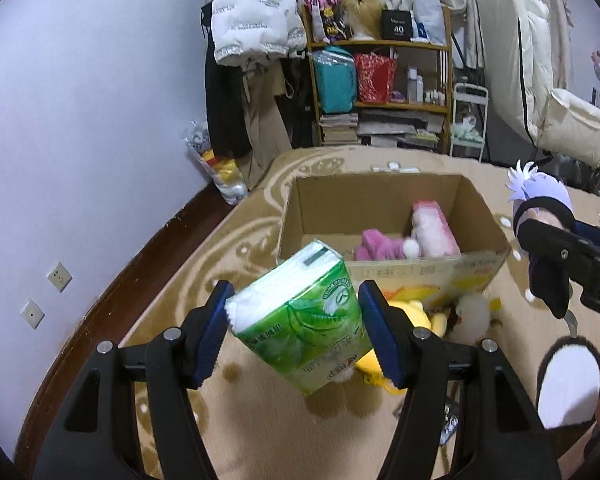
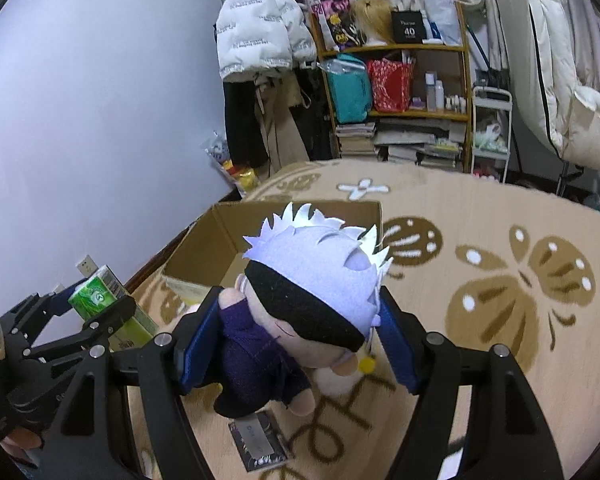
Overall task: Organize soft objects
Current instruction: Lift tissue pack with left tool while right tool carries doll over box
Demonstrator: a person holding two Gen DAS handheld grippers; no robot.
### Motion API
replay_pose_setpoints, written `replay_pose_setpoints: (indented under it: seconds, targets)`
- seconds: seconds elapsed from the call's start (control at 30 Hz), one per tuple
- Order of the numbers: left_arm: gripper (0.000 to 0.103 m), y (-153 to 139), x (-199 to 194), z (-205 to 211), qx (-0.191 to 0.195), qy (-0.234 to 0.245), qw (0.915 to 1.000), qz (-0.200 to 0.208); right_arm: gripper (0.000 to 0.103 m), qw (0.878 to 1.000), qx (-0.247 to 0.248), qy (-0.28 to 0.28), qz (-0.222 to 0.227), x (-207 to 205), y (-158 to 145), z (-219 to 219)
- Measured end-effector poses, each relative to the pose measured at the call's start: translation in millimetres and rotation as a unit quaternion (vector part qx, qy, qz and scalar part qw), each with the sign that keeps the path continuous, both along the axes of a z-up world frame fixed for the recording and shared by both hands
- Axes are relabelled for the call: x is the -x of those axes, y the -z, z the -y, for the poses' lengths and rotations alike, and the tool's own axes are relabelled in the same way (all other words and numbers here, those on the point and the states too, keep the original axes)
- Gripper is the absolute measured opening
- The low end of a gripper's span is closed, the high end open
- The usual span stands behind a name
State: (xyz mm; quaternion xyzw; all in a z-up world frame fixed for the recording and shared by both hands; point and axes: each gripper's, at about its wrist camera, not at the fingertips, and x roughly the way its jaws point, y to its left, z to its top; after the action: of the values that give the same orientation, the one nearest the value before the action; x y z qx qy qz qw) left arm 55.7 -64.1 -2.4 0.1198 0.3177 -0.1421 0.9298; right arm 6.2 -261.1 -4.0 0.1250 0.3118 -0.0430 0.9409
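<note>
My left gripper (image 1: 292,316) is shut on a green tissue pack (image 1: 300,320) and holds it in the air just in front of an open cardboard box (image 1: 380,200). The box holds a pink plush (image 1: 380,246) and a pink packet (image 1: 436,228). My right gripper (image 2: 296,320) is shut on a plush doll (image 2: 308,296) with white spiky hair, a black blindfold and dark clothes, held above the rug beside the box (image 2: 204,248). The doll also shows at the right of the left wrist view (image 1: 540,216). The tissue pack shows at the left of the right wrist view (image 2: 96,292).
A yellow plush (image 1: 416,316) and a white fluffy toy (image 1: 472,312) lie on the beige patterned rug (image 2: 500,280) in front of the box. A slipper (image 1: 568,380) and a flat packet (image 2: 256,444) lie on the rug. A cluttered shelf (image 1: 380,80) stands behind.
</note>
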Motion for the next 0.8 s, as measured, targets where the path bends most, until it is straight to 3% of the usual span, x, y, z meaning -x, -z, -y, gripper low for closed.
replay_pose_setpoints:
  seconds: [0.23, 0.8]
  targets:
    - [0.063, -15.1, -16.1, 5.9, 0.006, -0.002, 0.9994, 0.034, 0.077, 0.999, 0.038, -0.002, 0.011, -27.6, -11.5, -3.2]
    - [0.063, -32.1, -74.9, 26.0, 0.011, -0.010, 0.9978, 0.065, 0.077, 0.994, 0.101, 0.026, 0.016, -83.4, -25.6, 6.9]
